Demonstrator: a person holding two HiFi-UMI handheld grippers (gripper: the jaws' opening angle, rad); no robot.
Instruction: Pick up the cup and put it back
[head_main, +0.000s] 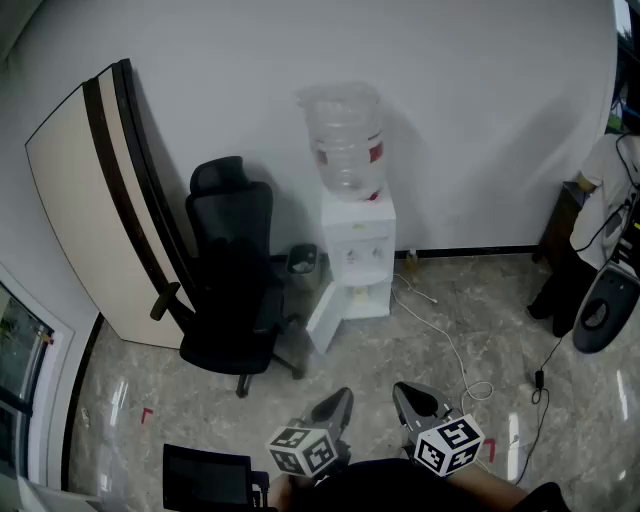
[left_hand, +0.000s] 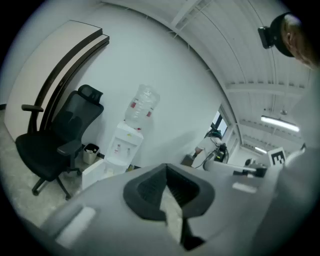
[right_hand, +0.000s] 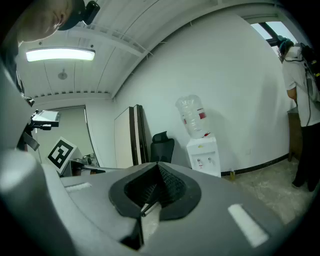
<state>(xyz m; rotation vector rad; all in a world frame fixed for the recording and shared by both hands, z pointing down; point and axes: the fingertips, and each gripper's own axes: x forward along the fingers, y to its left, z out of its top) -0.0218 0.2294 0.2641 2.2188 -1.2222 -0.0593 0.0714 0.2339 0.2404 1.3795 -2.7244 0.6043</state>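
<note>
**Ana:** Jaws first: how did they stand?

**Ben:** Both pairs were pressed together with nothing between them. The left gripper (left_hand: 167, 189) showed its dark ribbed pads meeting at the tip. The right gripper (right_hand: 156, 189) looked the same.

**Ana:** Where were the two held?

**Ben:** Near, at the bottom edge of the head view. They were side by side and a little apart, both aimed at the far white wall (head_main: 480, 120) and tipped slightly down. The black-and-white marker cube (head_main: 303, 450) of the left one sat close to that of the right.

**Ana:** And the cup?

**Ben:** I could not make out a cup in any view.

**Ana:** What stood across the room?

**Ben:** A white box-shaped water dispenser (head_main: 357, 250) stood against the far wall. A clear plastic bottle (head_main: 345, 135) was upended on top of it. Its white lower cabinet door (head_main: 325, 318) hung open toward the left. A small grey bin (head_main: 303, 260) stood just beside it on the left. Left of that was a black high-backed office chair (head_main: 235, 275). Behind the chair, a tall beige board with dark edges (head_main: 85, 200) leaned on the wall.

**Ana:** And to the right?

**Ben:** A thin white cable (head_main: 450, 345) trailed from the dispenser's foot across the grey marbled floor (head_main: 400, 350). A person in a white top (right_hand: 300, 90) stood at the far right, partly cut off.
</note>
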